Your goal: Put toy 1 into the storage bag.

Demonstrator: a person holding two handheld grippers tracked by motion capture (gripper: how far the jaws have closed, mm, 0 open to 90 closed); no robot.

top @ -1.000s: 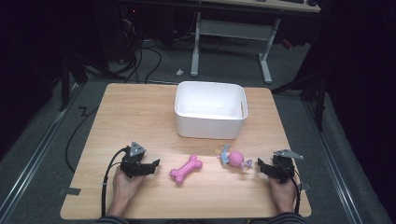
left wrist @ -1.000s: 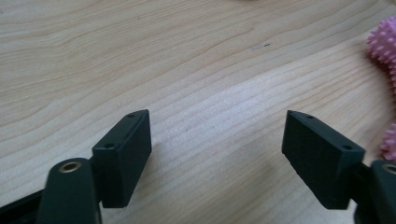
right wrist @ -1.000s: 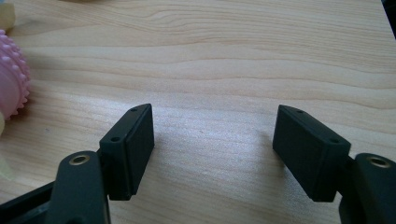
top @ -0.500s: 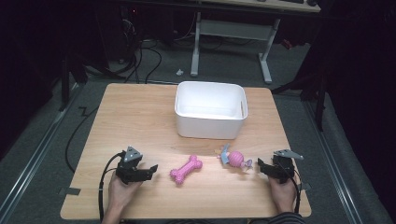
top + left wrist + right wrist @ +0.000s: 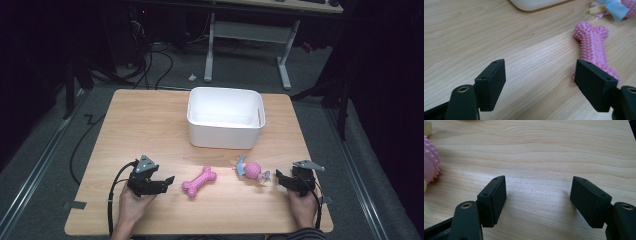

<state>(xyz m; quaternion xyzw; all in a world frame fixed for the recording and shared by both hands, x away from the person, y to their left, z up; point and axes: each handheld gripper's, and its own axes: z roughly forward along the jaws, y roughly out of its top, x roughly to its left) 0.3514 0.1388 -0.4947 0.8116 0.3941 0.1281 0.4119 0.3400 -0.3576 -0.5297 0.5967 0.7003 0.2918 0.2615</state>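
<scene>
We saw the table [image 5: 150, 125] evenly lit from above while the far floor stayed dim. Soft shadows lay under the jaws in both gripper views, whose nearest parts were slightly blurred.

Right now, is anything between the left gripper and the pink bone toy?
No. Bare wooden table lies between the left gripper and the pink bone toy, as the high view shows.

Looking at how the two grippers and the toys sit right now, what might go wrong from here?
The left gripper, jaws open and just closing a little, is aimed beside the pink bone; one jaw could shove it away. The bone's spiky surface may slip in the pads. The right gripper is open with the pink ball toy off to one side, whose loose ribbons might snag.
</scene>
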